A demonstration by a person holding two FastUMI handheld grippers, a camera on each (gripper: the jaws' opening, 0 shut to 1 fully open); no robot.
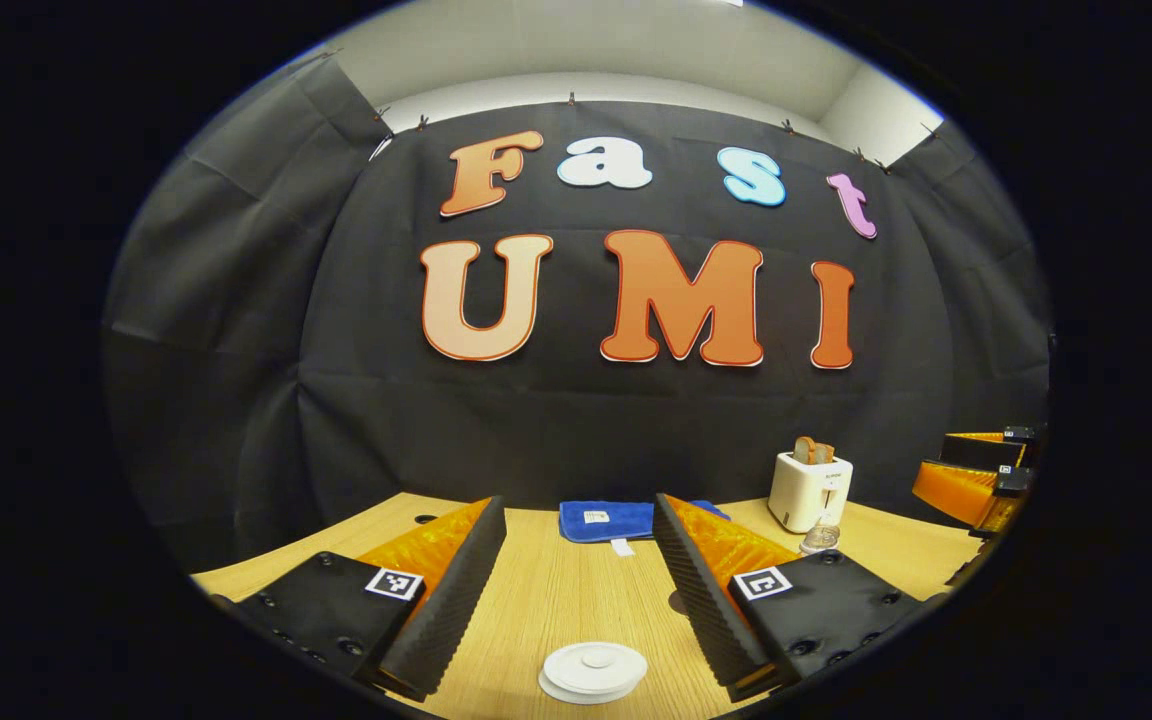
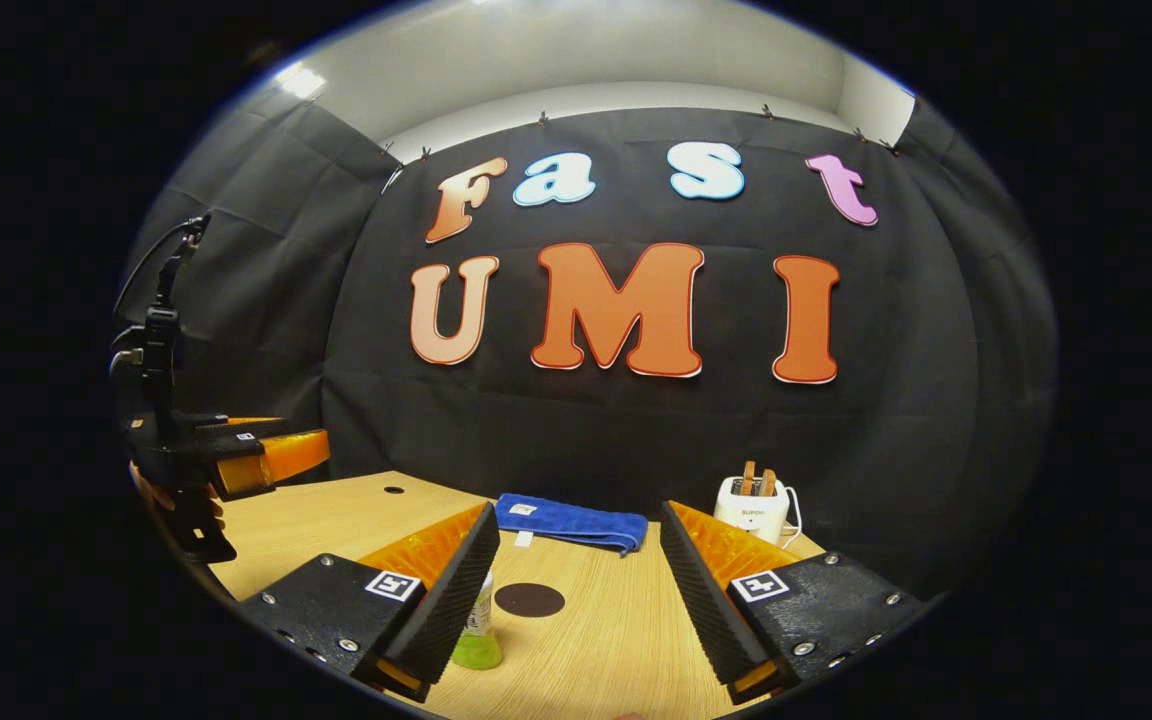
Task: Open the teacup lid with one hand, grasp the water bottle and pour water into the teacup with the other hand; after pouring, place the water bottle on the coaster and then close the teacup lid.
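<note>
The white teacup lid (image 1: 594,670) lies flat low in the left gripper view, on the wooden table (image 1: 556,600). My left gripper (image 1: 576,500) stands open above it, one finger on each side, touching nothing. In the right gripper view a small water bottle (image 2: 479,625) with greenish liquid stands on the table, partly hidden behind one finger. My right gripper (image 2: 578,507) is open and empty, with the bottle at its left finger's inner side. A dark round coaster (image 2: 529,599) lies just beyond the bottle. A clear bottle (image 1: 820,538) stands before the toaster.
A folded blue cloth (image 1: 606,520) (image 2: 571,522) lies at the back of the table by the black wall. A white toaster (image 1: 809,490) (image 2: 753,505) holding bread slices stands at the back right. The other gripper (image 1: 931,458) (image 2: 306,440) shows at each view's edge.
</note>
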